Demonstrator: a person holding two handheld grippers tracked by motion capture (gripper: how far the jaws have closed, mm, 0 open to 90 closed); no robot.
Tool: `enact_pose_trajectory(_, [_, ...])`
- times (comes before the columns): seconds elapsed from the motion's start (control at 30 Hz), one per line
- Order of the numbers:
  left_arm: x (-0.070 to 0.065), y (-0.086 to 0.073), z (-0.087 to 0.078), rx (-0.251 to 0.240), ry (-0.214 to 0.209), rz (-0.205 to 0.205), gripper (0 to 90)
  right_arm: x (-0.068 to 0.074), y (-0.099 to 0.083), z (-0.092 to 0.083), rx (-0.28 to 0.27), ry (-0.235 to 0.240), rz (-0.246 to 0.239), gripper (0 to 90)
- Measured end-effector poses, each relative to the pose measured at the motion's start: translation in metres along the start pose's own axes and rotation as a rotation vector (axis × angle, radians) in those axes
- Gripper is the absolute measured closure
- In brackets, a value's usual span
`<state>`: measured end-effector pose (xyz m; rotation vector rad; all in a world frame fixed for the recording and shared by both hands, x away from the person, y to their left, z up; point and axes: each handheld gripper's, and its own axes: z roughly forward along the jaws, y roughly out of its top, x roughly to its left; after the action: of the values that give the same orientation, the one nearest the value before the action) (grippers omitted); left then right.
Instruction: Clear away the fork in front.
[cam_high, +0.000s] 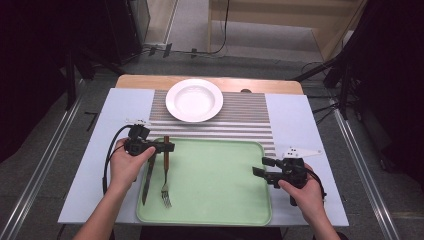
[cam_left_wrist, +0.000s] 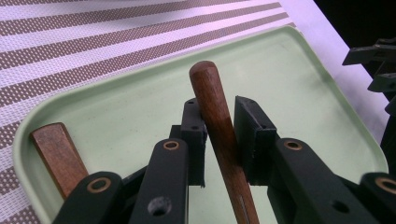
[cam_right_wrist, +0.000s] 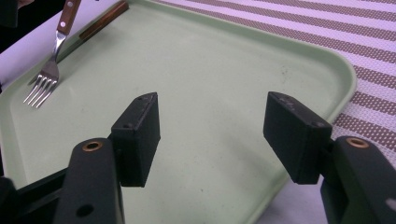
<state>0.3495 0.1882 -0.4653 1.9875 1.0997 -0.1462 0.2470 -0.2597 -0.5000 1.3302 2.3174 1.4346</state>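
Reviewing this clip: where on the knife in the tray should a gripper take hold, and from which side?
Probably the wooden handle, from above, jaws across its width. The knife lies flat along the tray's left edge, handle toward the plate, blade toward the person. The fork lies close on its right, in the left gripper, so space is tight.

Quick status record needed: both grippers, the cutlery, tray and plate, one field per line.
left gripper: jaws around the fork's wooden handle, grip not confirmed
right gripper: open, empty, over the tray's right part
fork: tines on the tray, handle lifted
knife: lying in the tray, left of the fork
tray: green, on the table
plate: white, empty, on the striped mat
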Motion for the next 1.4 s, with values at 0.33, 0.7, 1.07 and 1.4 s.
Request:
enact_pose_trajectory(0.33, [0.005,-0.004,0.011,0.014,0.022,-0.011,72.3,0.000,-0.001,0.001,0.010,-0.013,-0.013,35.6])
enact_pose_trajectory(0.7, [0.011,-0.008,0.021,0.043,0.081,-0.007,69.8,0.001,-0.001,0.003,0.015,-0.008,-0.014,35.6])
enact_pose_trajectory(1.07, [0.018,-0.011,0.027,0.054,0.147,0.003,67.3,0.001,-0.001,0.003,0.022,-0.010,-0.010,35.6])
enact_pose_trajectory(1.4, [0.019,-0.011,0.027,0.008,0.180,0.035,51.3,0.003,-0.003,0.008,0.030,-0.017,-0.014,35.6])
